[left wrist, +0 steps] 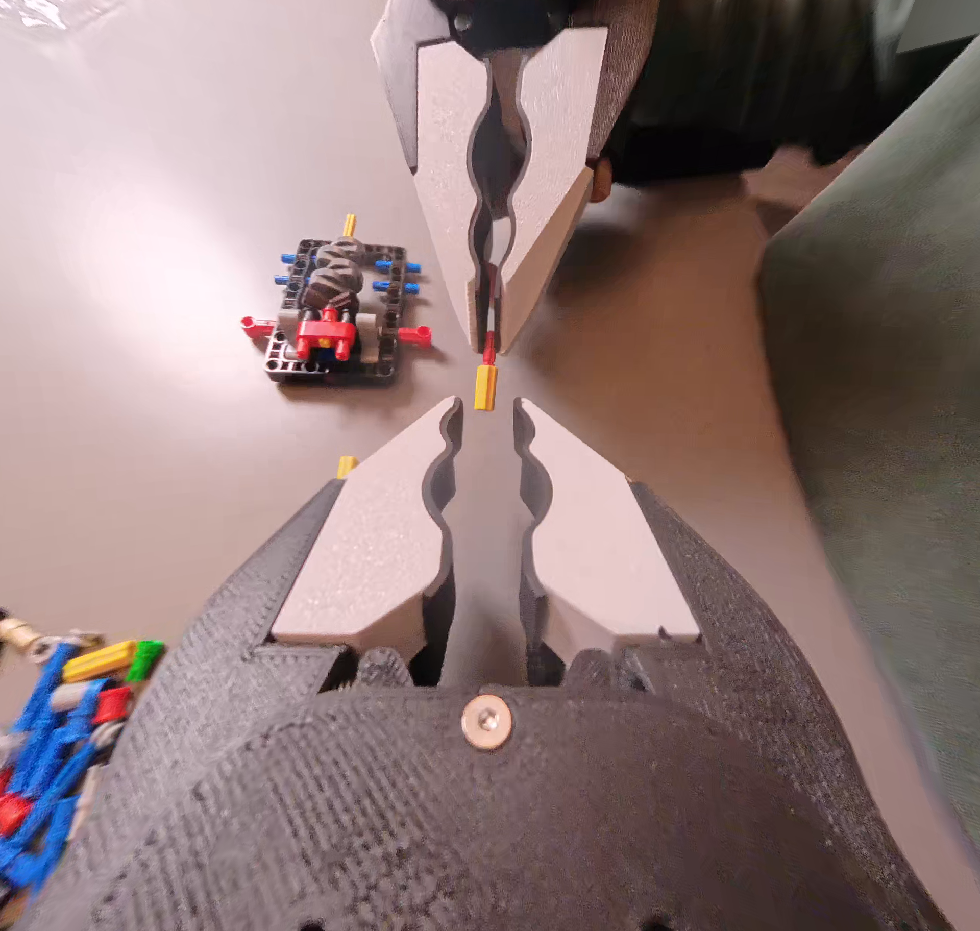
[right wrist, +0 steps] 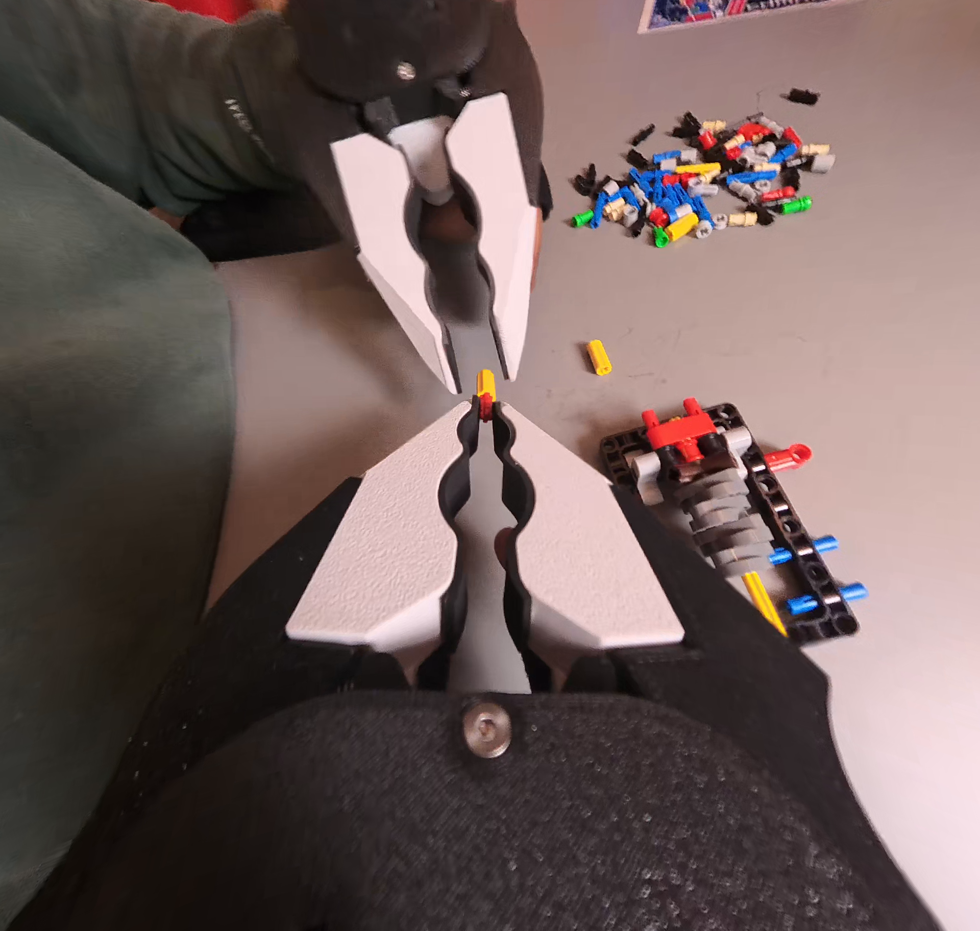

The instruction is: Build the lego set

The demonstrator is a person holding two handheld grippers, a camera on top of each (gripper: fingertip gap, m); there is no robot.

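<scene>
Above the desk (right wrist: 689, 322): 2 tools tip to tip
Right hand-held gripper (right wrist: 483, 408): pinching red axle (left wrist: 489, 346) with yellow connector (left wrist: 485, 387) on its end
Left hand-held gripper (left wrist: 487, 402): narrow gap, not touching connector
Black frame build (left wrist: 339, 311): on desk nearby

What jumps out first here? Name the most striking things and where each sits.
Dead centre, the two tools meet tip to tip: the right tool is shut on a red axle carrying a yellow sleeve, which points into the open left tool. Beside them on the table lies a black frame assembly with grey gears and blue pins. Farther off is a colourful pile of loose parts.
</scene>
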